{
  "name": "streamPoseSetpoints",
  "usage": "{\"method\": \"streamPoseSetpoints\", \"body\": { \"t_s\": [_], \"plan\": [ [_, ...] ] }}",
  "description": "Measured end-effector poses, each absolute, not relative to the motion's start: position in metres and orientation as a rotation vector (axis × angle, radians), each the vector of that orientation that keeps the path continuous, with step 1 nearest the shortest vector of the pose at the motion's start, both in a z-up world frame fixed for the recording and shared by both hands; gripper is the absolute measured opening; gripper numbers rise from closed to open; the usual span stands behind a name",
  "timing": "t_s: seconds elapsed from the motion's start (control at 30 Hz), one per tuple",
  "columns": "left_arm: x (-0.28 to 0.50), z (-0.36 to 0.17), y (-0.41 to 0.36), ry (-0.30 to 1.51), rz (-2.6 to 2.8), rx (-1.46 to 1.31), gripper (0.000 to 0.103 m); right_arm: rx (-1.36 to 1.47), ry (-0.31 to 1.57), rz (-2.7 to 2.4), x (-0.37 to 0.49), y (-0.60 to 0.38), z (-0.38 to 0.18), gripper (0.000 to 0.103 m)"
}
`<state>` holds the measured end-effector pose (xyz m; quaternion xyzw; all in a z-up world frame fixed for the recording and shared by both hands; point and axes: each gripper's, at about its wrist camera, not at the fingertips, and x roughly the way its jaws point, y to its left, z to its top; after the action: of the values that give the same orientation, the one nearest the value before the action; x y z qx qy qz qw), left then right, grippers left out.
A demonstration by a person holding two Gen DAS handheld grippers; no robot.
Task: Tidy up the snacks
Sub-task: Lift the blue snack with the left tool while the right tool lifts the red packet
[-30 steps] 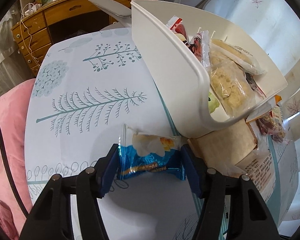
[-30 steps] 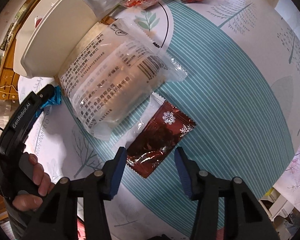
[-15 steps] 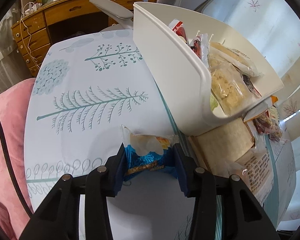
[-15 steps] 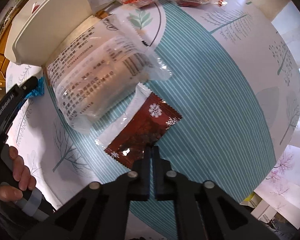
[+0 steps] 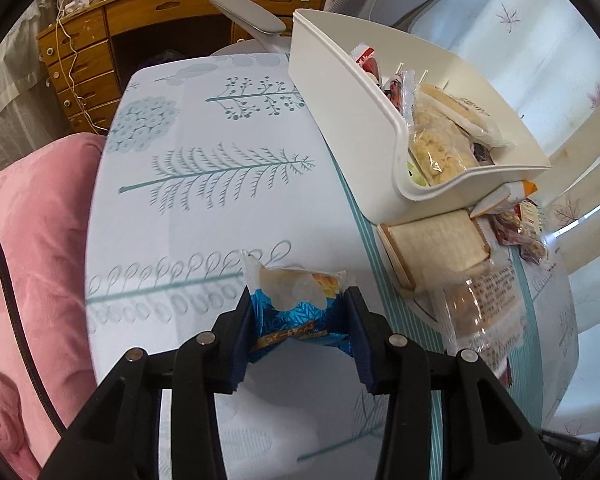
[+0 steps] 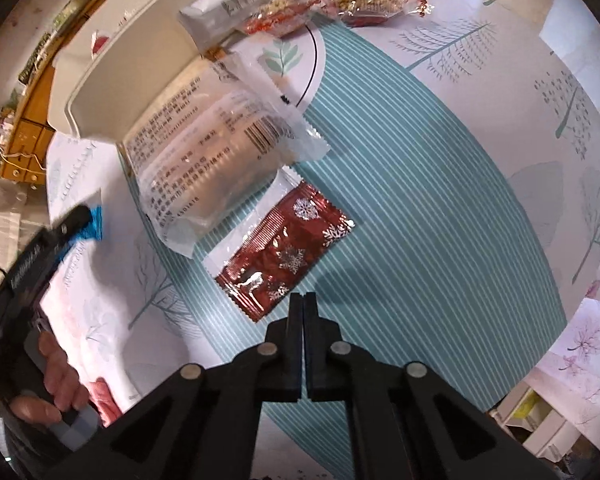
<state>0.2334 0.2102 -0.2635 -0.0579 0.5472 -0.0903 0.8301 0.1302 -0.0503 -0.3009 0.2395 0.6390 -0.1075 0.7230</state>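
Left wrist view: the left claw (image 5: 300, 320) has just been closing and now pinches a blue snack packet (image 5: 296, 312) above the counter (image 5: 204, 216); the packet's lower end is hidden between the pads. Beside it, the white bin (image 5: 352, 120) hides most of its snacks. Right wrist view: the right claw (image 6: 303, 312) is fully closed and empty, its tips just beside the red snowflake packet (image 6: 284, 256). A blurred hand (image 6: 56, 384) is cut off at the edge.

I see a wooden desk (image 5: 100, 40) with drawers against the far wall, white cords hanging over its left end. A grey chair armrest (image 5: 244, 14) juts out before it. A pink cushion (image 5: 32, 216) sits beside the patterned tablecloth (image 5: 204, 184).
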Motion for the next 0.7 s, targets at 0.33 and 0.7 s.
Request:
{"method": "streamPoseSetpoints", "body": {
  "t_s": [0.33, 0.7],
  "plan": [
    [0.195, -0.241, 0.213, 1.174, -0.231, -0.169, 0.041, 0.603, 1.408, -0.212, 0.153, -0.072, -0.294, 0.004],
    [0.179, -0.230, 0.211, 1.175, -0.228, -0.189, 0.041, 0.436, 1.411, -0.201, 0.187, -0.022, -0.295, 0.042]
  ]
}}
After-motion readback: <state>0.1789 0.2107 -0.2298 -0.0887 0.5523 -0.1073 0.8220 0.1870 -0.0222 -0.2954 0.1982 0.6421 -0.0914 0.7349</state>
